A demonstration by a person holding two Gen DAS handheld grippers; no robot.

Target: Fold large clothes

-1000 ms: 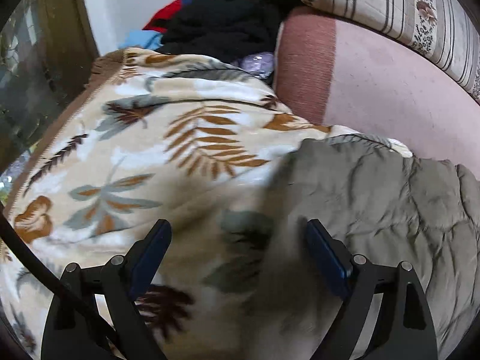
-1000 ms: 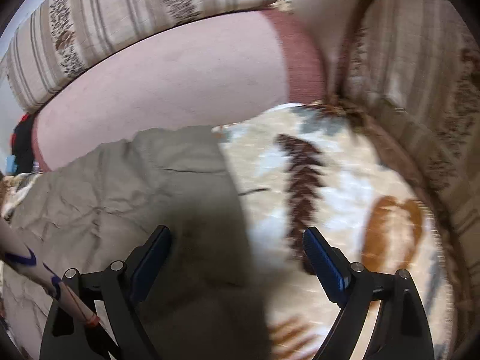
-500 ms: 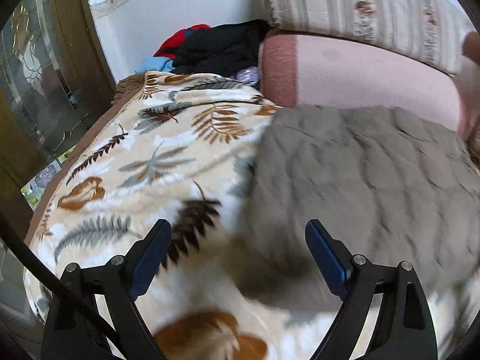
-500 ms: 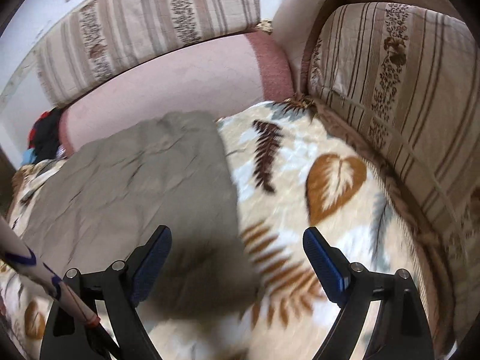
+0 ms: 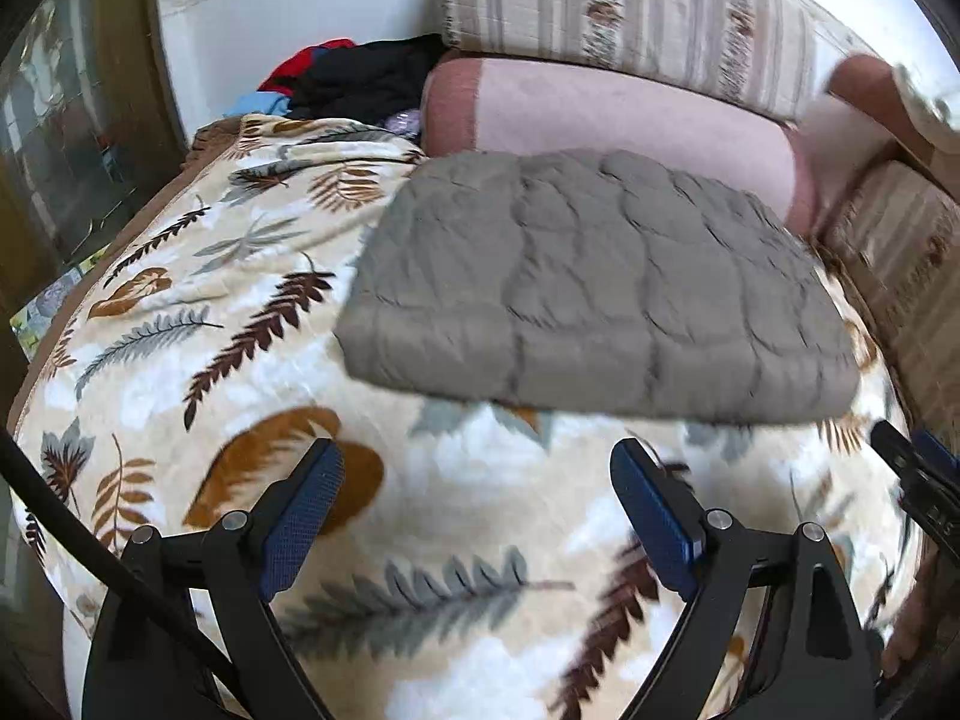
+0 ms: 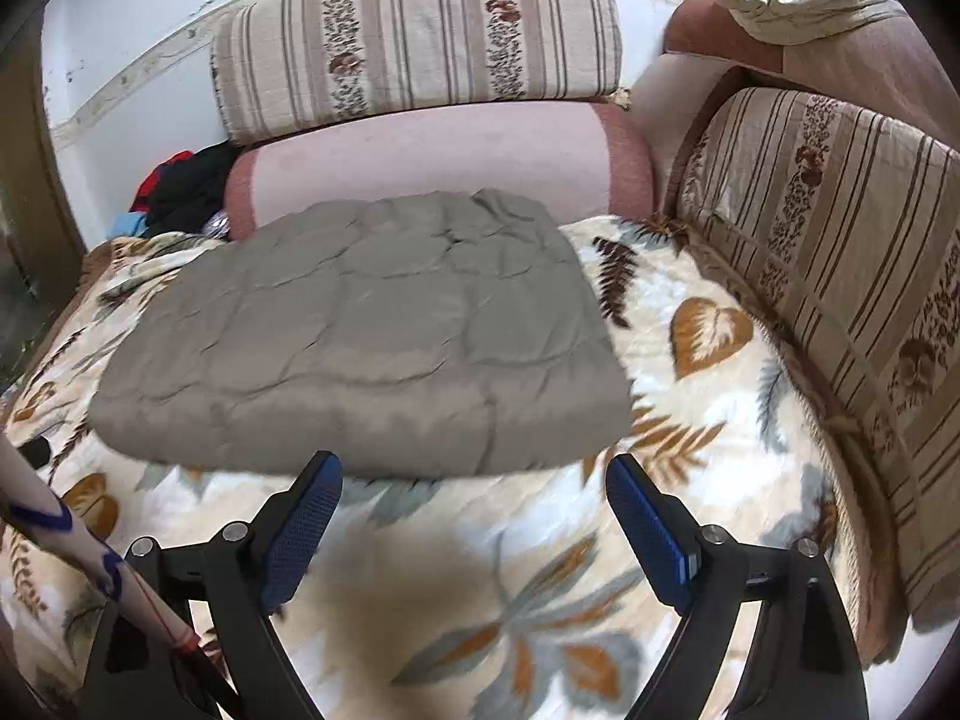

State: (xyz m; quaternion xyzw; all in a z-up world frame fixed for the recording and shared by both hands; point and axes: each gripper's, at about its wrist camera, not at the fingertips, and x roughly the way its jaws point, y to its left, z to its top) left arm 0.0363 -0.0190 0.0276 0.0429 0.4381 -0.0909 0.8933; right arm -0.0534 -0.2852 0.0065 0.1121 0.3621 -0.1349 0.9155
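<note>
Left tongs (image 5: pixel 477 489) spread wide, blue pads (image 5: pixel 303 516) well apart, gripping nothing, hanging above the leaf-print blanket (image 5: pixel 198 312) just short of the folded grey quilt (image 5: pixel 600 288). Right tongs (image 6: pixel 474 489) likewise gaping, pads (image 6: pixel 645 534) clear of any cloth, nothing between them, poised over the same blanket (image 6: pixel 714 408) near the quilt's (image 6: pixel 372 330) front edge. Quilt folded into a thick rectangle, lying flat on the blanket, its far edge touching the pink bolster (image 6: pixel 432 162). Above the bolster, a striped cushion (image 6: pixel 414 36); along the right side in the right wrist view, another striped cushion (image 6: pixel 840 252). Heap of dark and red clothes (image 5: pixel 354 81) at the far left end of the bolster, beside the white wall. In the left wrist view, tip of the right tongs peeking in at the right edge, with part of a hand (image 5: pixel 912 624) below it, blurred. Black cable (image 5: pixel 90 546) crossing the lower left corner of that view.
</note>
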